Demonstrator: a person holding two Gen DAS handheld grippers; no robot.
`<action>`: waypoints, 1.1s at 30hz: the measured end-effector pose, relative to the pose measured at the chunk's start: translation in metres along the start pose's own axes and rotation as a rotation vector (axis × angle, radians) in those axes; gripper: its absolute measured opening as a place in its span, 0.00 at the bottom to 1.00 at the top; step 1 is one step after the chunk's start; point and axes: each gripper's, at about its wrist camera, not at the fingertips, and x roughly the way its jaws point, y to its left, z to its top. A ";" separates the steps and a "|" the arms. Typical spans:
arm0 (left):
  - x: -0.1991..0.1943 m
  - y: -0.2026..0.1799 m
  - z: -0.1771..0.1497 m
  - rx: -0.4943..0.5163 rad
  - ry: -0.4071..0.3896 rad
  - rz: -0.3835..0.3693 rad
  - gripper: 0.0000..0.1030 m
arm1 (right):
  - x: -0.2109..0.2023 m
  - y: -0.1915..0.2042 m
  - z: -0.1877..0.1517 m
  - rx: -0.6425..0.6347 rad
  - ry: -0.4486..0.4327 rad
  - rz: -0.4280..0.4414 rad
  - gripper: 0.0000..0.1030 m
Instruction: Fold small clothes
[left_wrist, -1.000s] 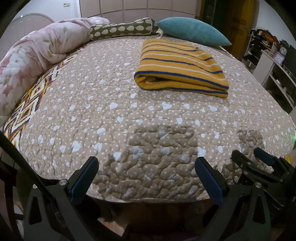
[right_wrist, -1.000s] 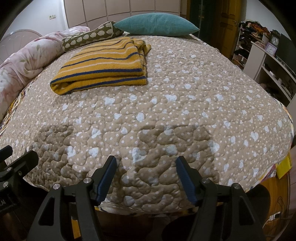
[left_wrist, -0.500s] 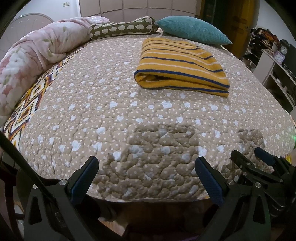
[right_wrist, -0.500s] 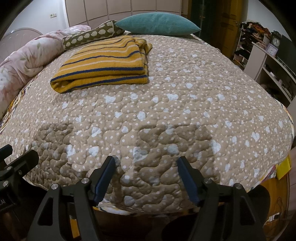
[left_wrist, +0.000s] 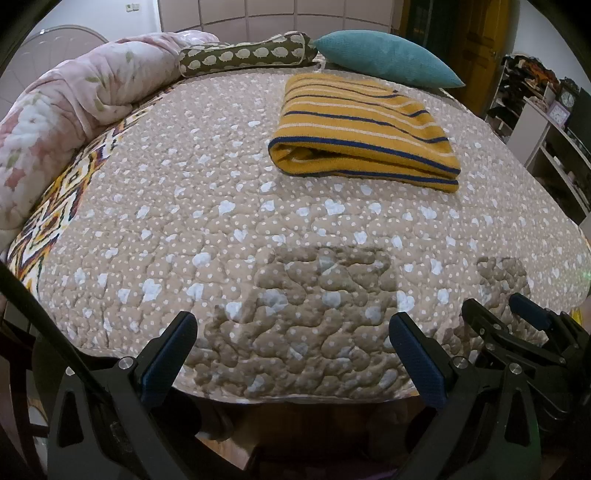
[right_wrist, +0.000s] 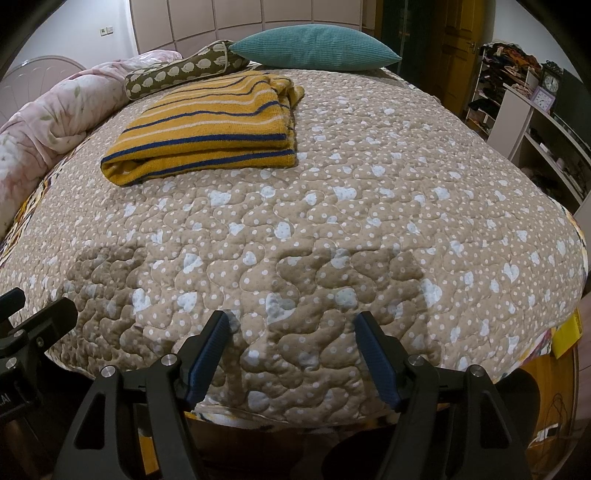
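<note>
A yellow sweater with blue and white stripes (left_wrist: 364, 127) lies folded into a flat rectangle on the far half of the bed; it also shows in the right wrist view (right_wrist: 207, 127). My left gripper (left_wrist: 291, 350) is open and empty, hovering at the near edge of the bed, well short of the sweater. My right gripper (right_wrist: 291, 354) is open and empty too, beside it at the same edge. The right gripper also shows at the right of the left wrist view (left_wrist: 513, 317), and the left gripper at the left of the right wrist view (right_wrist: 33, 317).
The bed has a beige quilt (left_wrist: 221, 229) with white hearts and dots. A teal pillow (left_wrist: 384, 57), an olive patterned bolster (left_wrist: 243, 55) and a pink floral duvet (left_wrist: 66, 110) lie along the far and left sides. White shelves (right_wrist: 535, 122) stand at the right.
Both cameras have shifted slightly; the sweater sits a little lower and nearer in view. Both grippers stay open and empty.
</note>
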 end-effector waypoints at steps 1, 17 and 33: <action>0.001 -0.001 0.000 0.000 0.002 0.001 1.00 | 0.000 0.000 0.000 0.000 0.000 0.000 0.74; 0.006 -0.001 0.000 -0.003 0.020 0.003 1.00 | 0.001 0.000 0.000 -0.001 -0.001 0.000 0.75; -0.011 0.003 0.000 -0.013 -0.079 0.109 1.00 | 0.000 0.000 0.000 0.007 -0.014 0.006 0.76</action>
